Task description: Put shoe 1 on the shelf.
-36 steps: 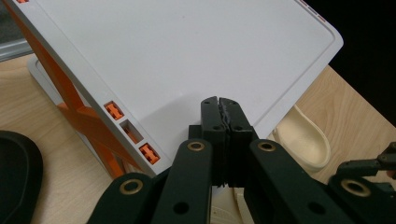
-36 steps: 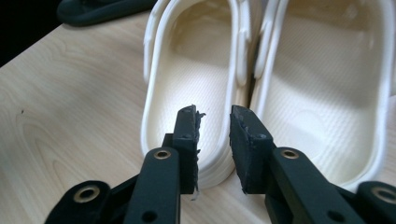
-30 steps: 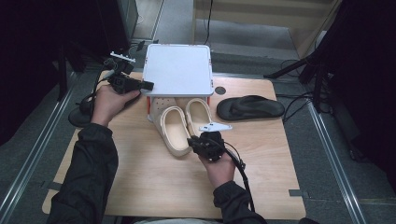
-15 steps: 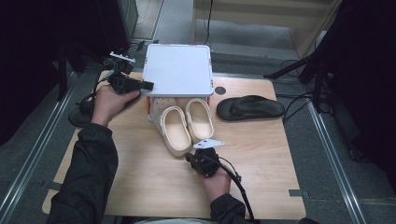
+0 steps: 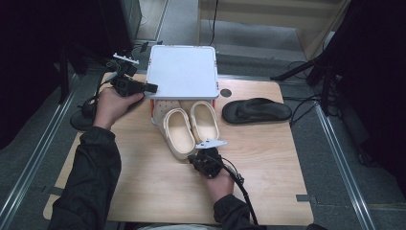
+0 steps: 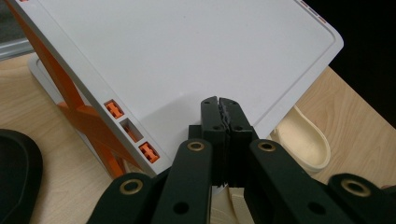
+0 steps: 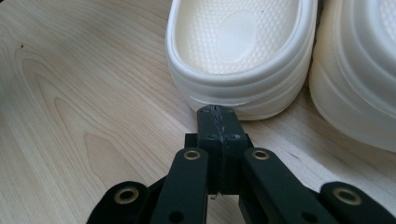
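Note:
A pair of cream clogs stands mid-table, the left clog [image 5: 178,133] beside the right clog [image 5: 205,120], toes tucked under a white shelf [image 5: 182,72] on orange legs. My right gripper [image 5: 194,158] lies low on the wood at the left clog's heel, shut and holding nothing. In the right gripper view its tip [image 7: 218,112] sits right at the heel of that clog [image 7: 243,46]; whether it touches I cannot tell. My left gripper [image 5: 152,88] is shut and empty at the shelf's left edge. Its tip [image 6: 219,100] points across the shelf top [image 6: 187,51].
A black flip-flop [image 5: 256,110] lies to the right of the clogs. A small round hole [image 5: 226,92] sits in the wooden table [image 5: 268,163] by the shelf. Cables trail off the table's left and right sides.
My right hand has drawn back from over the clogs' heels toward the near edge and sunk lower. The left hand and the clogs have stayed put.

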`<state>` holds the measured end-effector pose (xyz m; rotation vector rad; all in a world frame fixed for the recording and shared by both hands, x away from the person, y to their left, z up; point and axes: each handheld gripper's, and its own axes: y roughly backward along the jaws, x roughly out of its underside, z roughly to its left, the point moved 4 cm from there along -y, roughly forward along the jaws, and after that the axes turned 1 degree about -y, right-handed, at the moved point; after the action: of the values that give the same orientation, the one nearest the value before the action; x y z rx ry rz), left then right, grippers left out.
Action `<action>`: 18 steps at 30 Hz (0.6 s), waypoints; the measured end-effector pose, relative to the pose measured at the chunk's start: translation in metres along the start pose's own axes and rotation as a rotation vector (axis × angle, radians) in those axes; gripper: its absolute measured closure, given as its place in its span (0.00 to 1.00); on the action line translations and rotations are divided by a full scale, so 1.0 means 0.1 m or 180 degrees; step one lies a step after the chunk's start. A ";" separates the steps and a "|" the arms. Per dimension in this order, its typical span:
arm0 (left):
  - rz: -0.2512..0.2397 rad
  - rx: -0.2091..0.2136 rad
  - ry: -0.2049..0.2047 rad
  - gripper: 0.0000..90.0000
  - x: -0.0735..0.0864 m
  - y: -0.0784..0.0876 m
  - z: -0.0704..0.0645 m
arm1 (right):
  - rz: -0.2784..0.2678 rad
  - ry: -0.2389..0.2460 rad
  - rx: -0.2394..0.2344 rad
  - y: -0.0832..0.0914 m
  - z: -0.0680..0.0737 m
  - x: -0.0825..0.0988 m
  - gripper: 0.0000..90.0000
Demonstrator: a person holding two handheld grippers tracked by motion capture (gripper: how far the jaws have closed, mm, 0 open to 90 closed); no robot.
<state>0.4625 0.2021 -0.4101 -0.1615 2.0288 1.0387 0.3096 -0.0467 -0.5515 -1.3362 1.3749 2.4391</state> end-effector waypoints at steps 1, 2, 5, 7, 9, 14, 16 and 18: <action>0.0000 -0.0004 0.0000 1.00 0.00 0.00 0.00 | -0.0014 0.0029 0.0000 0.00 0.00 -0.01 1.00; 0.0002 -0.0005 0.0001 1.00 0.00 0.00 0.00 | -0.0004 0.0015 -0.0005 0.00 0.02 -0.02 1.00; 0.0002 -0.0001 0.0000 1.00 0.00 0.00 0.00 | -0.0012 0.0055 -0.0014 -0.02 0.04 -0.05 1.00; 0.0005 0.0003 0.0000 1.00 0.00 0.00 0.00 | -0.0010 0.0050 -0.0019 -0.03 0.05 -0.07 1.00; 0.0006 0.0006 0.0006 1.00 0.00 0.00 0.00 | -0.0001 0.0064 -0.0017 -0.04 0.06 -0.10 1.00; 0.0010 0.0000 0.0009 1.00 0.00 0.00 0.00 | 0.0041 0.0028 -0.0060 -0.10 0.08 -0.16 1.00; 0.0009 0.0000 0.0011 1.00 0.00 0.00 0.00 | 0.0058 0.0053 -0.0067 -0.12 0.10 -0.20 1.00; 0.0012 -0.0002 0.0011 1.00 0.00 0.00 0.00 | 0.0057 0.0058 -0.0057 -0.13 0.11 -0.23 1.00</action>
<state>0.4623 0.2023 -0.4099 -0.1599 2.0326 1.0419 0.3220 -0.0225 -0.5420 -1.3592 1.3780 2.4626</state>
